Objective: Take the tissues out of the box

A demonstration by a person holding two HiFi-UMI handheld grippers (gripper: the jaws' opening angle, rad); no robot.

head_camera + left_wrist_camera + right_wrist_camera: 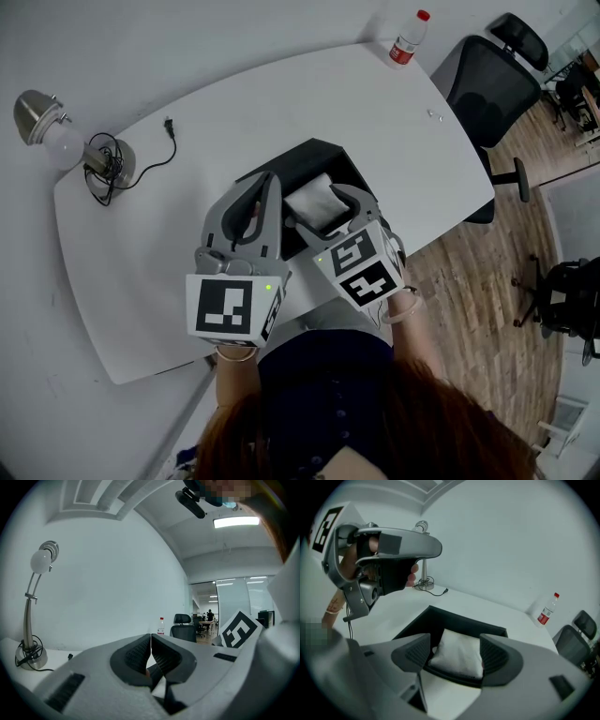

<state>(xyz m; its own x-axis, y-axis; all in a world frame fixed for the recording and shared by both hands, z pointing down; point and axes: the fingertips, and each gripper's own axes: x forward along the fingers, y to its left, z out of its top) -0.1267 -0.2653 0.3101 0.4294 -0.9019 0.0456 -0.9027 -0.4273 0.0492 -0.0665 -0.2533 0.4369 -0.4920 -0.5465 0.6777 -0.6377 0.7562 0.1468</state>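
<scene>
A black open box (323,152) sits on the white table (234,112) close to me, and a white tissue pack (314,200) lies inside it. My right gripper (325,214) hangs over the box, open, with its jaws either side of the pack (459,651) and apart from it. In the right gripper view the box's dark wall (440,617) shows behind the pack. My left gripper (266,180) is held up left of the box, shut, its pads (140,652) meeting with nothing between them.
A desk lamp (54,134) with a coiled cable and a loose plug (169,126) stands at the table's far left. A red-labelled water bottle (407,39) stands at the far right corner. A black office chair (489,89) is beyond the right edge.
</scene>
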